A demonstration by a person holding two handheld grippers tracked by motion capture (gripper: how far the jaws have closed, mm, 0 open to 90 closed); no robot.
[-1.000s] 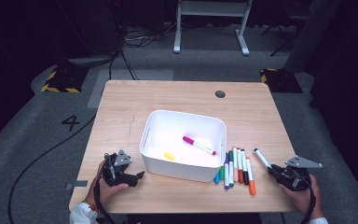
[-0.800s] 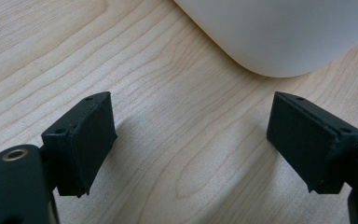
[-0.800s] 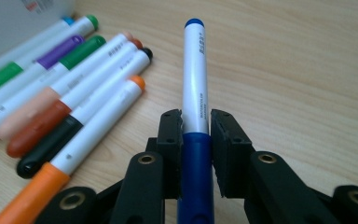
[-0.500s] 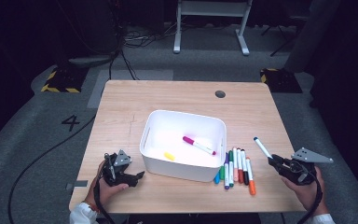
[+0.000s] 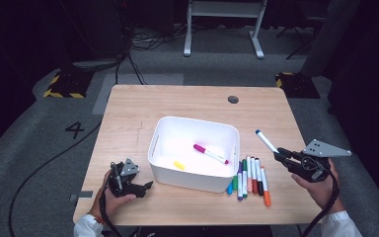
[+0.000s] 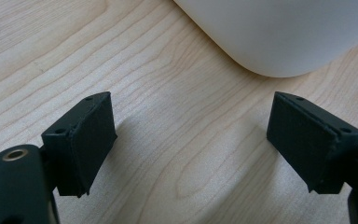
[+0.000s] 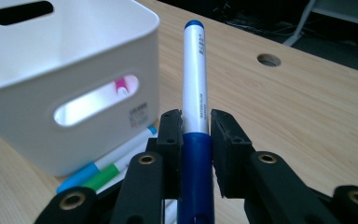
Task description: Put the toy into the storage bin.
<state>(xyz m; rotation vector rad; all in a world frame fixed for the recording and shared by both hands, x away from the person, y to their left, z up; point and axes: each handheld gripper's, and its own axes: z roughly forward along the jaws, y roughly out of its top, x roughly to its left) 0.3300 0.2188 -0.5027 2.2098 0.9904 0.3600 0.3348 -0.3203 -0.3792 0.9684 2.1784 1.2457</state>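
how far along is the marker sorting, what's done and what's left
Two items already lie in the white bin: a pink marker and a small yellow piece. In hand: the right gripper is shut on a blue marker, held above the table beside the bin. Left: about six markers in the row of markers on the table. The left gripper rests open near the bin, holding nothing.
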